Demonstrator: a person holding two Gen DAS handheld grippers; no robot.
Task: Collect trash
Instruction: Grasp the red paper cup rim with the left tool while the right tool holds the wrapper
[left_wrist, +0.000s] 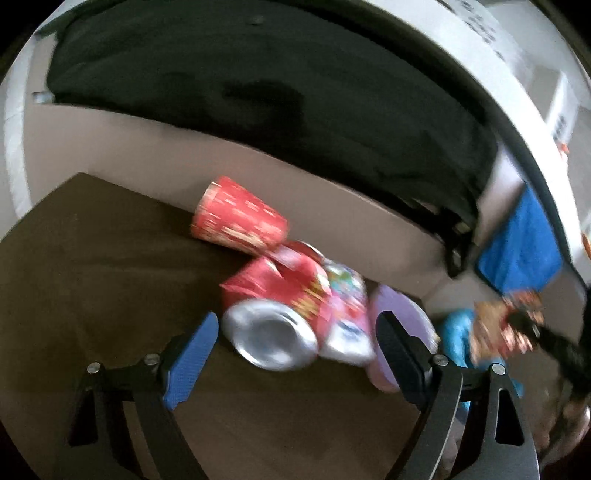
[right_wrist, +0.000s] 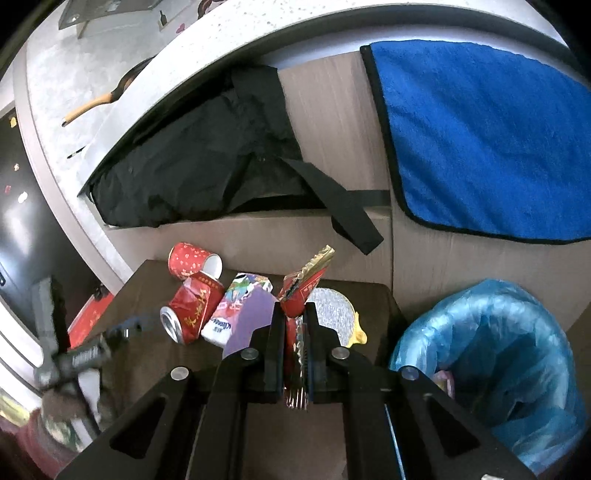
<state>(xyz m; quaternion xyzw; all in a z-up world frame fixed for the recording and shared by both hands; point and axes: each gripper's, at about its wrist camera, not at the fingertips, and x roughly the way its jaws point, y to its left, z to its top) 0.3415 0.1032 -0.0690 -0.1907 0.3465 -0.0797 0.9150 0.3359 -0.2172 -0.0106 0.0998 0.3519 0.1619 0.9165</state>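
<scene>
Both wrist views are round fisheye pictures with black corners and straight edges bent into curves. The left view is dim and smeared by motion blur throughout. The right view is brighter and mostly sharp, blurred only at lower left.

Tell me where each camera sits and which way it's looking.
Left wrist: on the left hand-held gripper, angled down at a crushed red can between its open blue pads.
Right wrist: on the right hand-held gripper, angled down, shut on a red wrapper, blue-lined bin at right.
Shared: can, red cup, dark table.
</scene>
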